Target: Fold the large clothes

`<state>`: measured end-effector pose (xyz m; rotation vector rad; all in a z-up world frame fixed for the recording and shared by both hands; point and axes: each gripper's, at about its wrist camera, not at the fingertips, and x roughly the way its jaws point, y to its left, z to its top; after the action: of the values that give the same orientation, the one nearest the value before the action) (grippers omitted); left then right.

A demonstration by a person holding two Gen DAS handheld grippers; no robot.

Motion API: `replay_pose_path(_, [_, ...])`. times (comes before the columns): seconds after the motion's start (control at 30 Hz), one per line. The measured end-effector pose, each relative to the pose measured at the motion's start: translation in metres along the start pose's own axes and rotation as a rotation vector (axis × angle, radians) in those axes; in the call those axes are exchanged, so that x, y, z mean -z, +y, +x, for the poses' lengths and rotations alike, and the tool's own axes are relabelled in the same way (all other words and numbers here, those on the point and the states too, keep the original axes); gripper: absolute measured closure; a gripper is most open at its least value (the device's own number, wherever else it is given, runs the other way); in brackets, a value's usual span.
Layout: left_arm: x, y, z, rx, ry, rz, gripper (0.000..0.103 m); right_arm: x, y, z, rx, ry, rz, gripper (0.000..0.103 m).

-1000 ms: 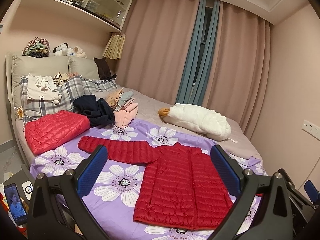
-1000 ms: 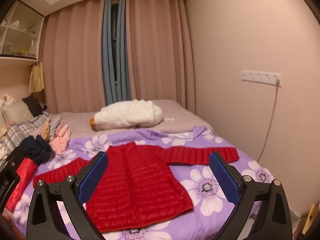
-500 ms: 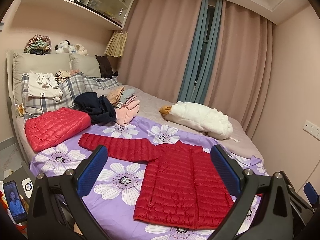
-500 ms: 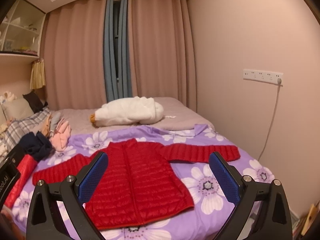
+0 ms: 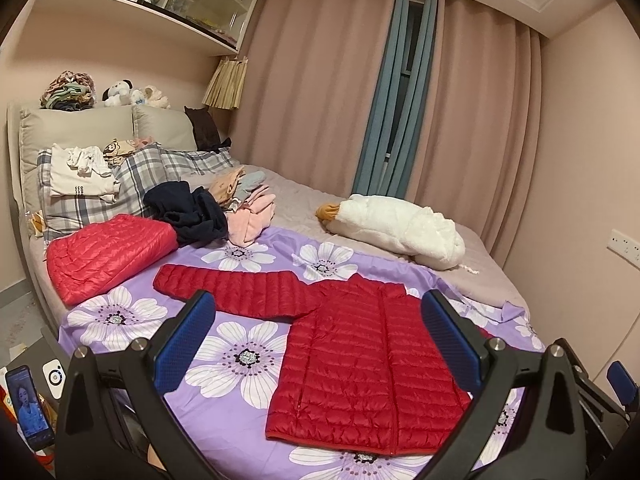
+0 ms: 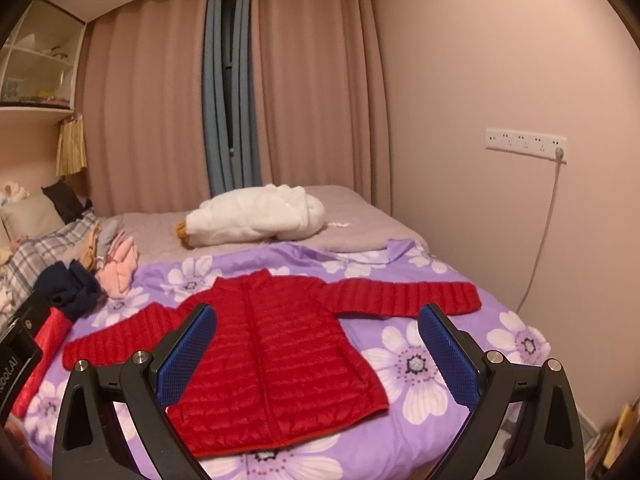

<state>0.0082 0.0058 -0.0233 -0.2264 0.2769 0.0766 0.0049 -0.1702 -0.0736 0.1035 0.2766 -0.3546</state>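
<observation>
Hovering above the foot of a bed (image 5: 472, 280), two hand-held grippers face a red quilted jacket (image 5: 360, 368) spread flat, front up, on a purple floral sheet (image 5: 240, 356). Both sleeves reach straight out, toward 9 and 3 o'clock. Folding appears not yet begun; the likely next move is to grip a sleeve cuff and bring it across the body. The left gripper (image 5: 320, 344) is level and aimed at the jacket, its blue-padded fingers (image 5: 182, 346) spread wide, holding nothing. The right gripper (image 6: 318, 350) matches it, wide apart and empty. A folded red jacket (image 5: 108, 256) lies at 10 o'clock.
</observation>
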Motion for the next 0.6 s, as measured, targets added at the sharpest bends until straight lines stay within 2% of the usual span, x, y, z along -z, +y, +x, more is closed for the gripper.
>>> replay_pose_path(0.33, [0.002,-0.006,0.007,0.018,0.013,0.015,0.000,-0.001,0.004,0.010,0.009,0.031,-0.001,0.003])
replay_pose_path(0.6, [-0.002,-0.004,0.017,-0.012,0.026,-0.001,0.000,-0.003,0.005,0.016,0.010,0.039,-0.003,0.003])
